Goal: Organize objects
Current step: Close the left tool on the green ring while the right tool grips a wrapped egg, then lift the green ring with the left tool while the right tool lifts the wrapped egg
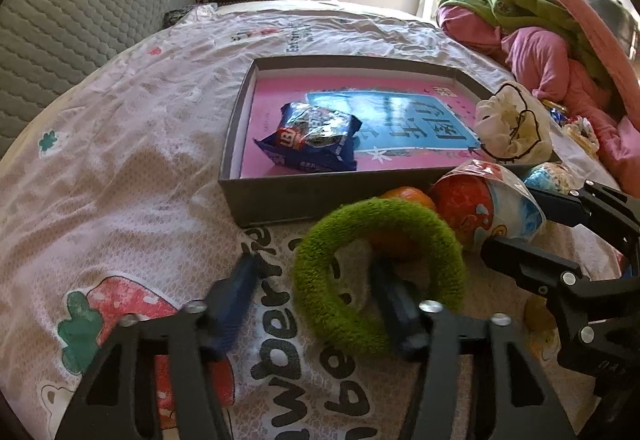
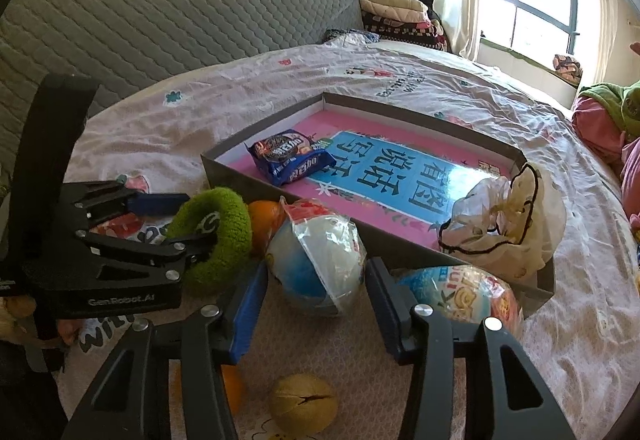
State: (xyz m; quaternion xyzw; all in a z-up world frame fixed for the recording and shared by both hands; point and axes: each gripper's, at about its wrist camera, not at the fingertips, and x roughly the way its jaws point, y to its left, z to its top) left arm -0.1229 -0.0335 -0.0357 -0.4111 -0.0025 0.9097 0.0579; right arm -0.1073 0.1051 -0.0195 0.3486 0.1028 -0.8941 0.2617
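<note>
Left wrist view only: a heap of pink and green clothing point(image 1: 540, 39) at 2 o'clock, past the bed's edge. Right wrist view only: a cracked yellowish fruit point(image 2: 302, 404) at 6 o'clock, and a second orange point(image 2: 234, 388) half hidden behind the near finger.

Count:
- One grey box point(image 1: 288, 199) on the strawberry-print sheet point(image 1: 120, 159), floor pink and blue.
- One blue snack packet point(image 1: 312, 139) inside it.
- One white plastic bag point(image 1: 512, 127) on its corner, at 2 o'clock from the packet.
- Two wrapped balls outside the box against its near wall: one blue-and-white point(image 2: 316, 260), one more colourful point(image 2: 460, 292) at 3 o'clock from it.
- Two oranges; the first orange point(image 2: 264, 222) sits between the ball and the ring.
- One green fuzzy ring point(image 1: 384, 211) on the sheet, at 6 o'clock from the box.

Left gripper point(image 1: 316, 296): half spread. One finger goes through the ring's hole, the other is outside, and the ring's near arc lies between them with a gap showing, so it is not pinched.

Right gripper point(image 2: 316, 308): half spread, empty. The blue-and-white ball is just beyond its tips at 12 o'clock, and no pad presses it.
</note>
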